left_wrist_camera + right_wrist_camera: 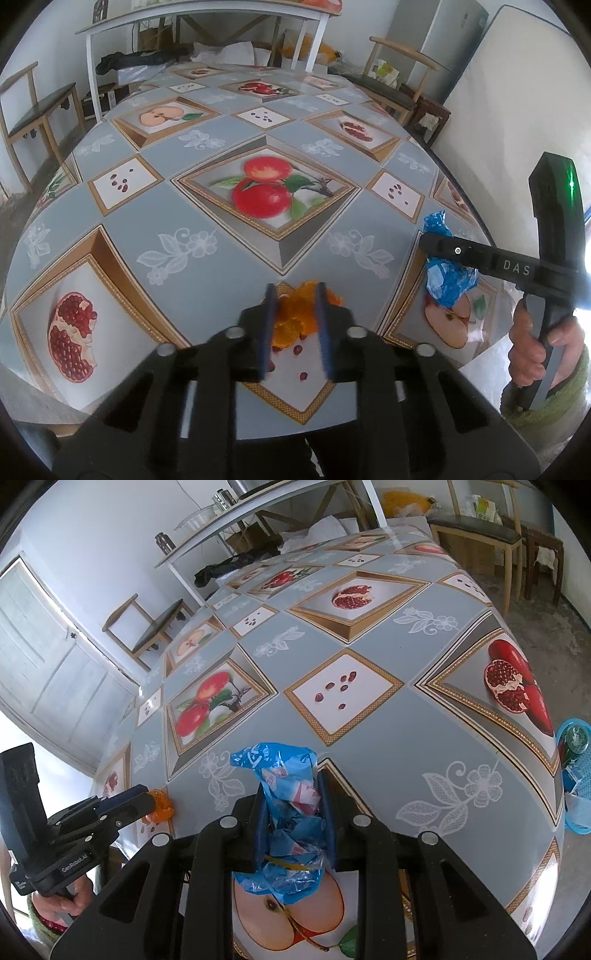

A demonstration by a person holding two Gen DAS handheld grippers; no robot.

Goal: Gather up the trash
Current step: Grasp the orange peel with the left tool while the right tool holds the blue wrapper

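On the fruit-patterned tablecloth (221, 206) near the front edge lies a crinkled orange peel (291, 314). My left gripper (295, 288) is shut on it, its blue pads pressing both sides. From the right wrist view the same left gripper (146, 794) pinches the orange peel (162, 806) at the table's left edge. My right gripper (291, 781) is shut on a crumpled blue plastic wrapper (280, 768), which sticks up above the fingers and hangs out below. In the left wrist view the right gripper (428, 240) holds the blue wrapper (447, 280) above a printed apple half.
A blue basket (576, 775) with a green can in it stands beside the table at the right. Wooden chairs (480, 528) and a white side table (207, 18) with clutter under it stand past the far end. A hand (532, 343) grips the right tool.
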